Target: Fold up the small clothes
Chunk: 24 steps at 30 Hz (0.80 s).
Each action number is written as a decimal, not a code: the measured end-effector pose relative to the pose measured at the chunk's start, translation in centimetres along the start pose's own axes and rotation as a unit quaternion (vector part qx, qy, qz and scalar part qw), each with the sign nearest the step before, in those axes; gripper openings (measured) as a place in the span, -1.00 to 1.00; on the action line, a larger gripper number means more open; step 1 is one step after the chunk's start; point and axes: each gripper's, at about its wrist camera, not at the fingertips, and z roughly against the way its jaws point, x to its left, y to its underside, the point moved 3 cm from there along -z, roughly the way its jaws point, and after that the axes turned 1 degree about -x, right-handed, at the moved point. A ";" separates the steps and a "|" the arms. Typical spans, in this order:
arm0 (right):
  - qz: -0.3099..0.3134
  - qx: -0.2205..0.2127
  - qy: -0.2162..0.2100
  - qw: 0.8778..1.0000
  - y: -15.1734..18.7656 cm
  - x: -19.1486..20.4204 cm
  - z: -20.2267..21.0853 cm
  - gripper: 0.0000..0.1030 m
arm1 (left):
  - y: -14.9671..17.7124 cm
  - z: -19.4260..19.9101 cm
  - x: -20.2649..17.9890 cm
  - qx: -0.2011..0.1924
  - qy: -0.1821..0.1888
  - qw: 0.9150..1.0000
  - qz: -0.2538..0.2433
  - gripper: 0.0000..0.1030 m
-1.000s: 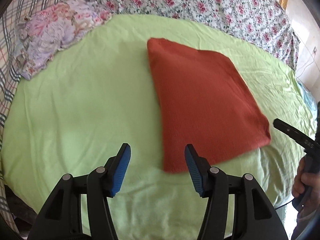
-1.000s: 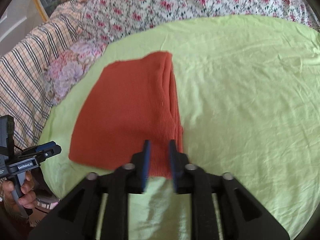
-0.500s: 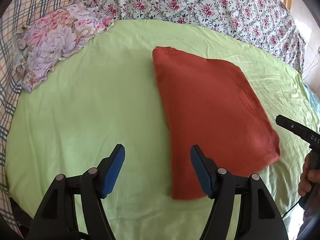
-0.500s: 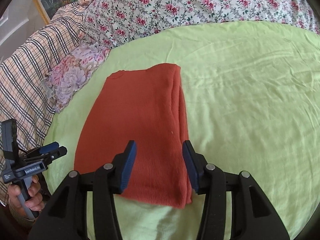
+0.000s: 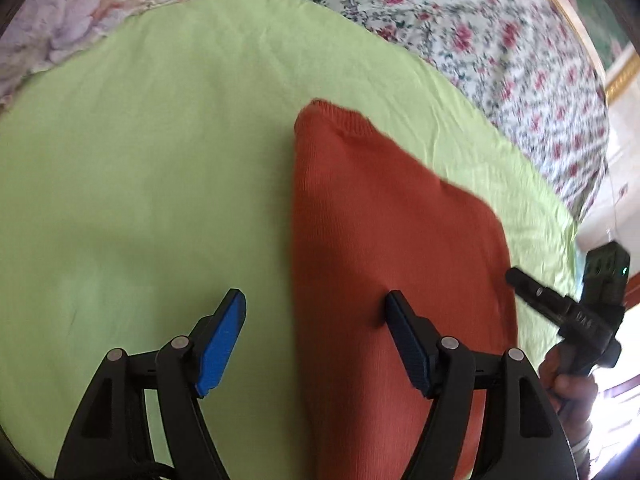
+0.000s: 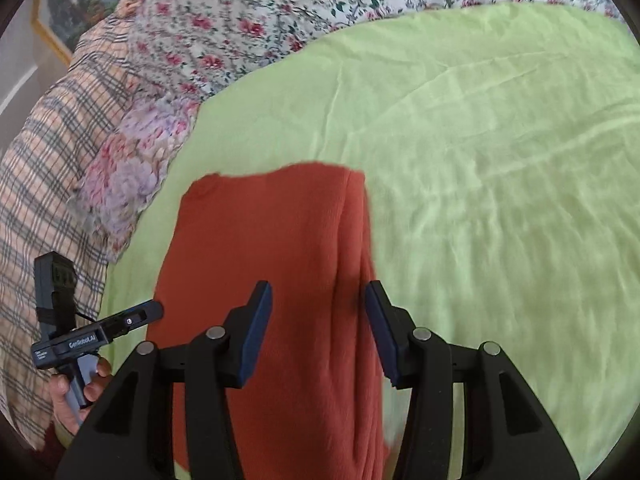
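Sweater (image 5: pixel 392 240), rust-orange and folded, lies on the green sheet (image 5: pixel 160 160). Left gripper (image 5: pixel 316 312) and right gripper (image 6: pixel 318 300) hover over it, jaws spread, empty.

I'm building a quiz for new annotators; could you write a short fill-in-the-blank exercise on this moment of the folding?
1. The folded garment is ____ in colour.
2. It lies on a light ____ sheet.
3. The jaws of the left gripper and right gripper are both ____.
4. The pillow beside the sheet has a ____ print.

Missing words: orange-red; green; open; floral
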 end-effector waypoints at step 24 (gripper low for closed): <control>0.019 -0.034 0.047 0.998 -1.2 0.8 0.6 -0.50 | -3.9 0.4 -1.4 -0.056 -0.120 0.990 -0.047 -0.31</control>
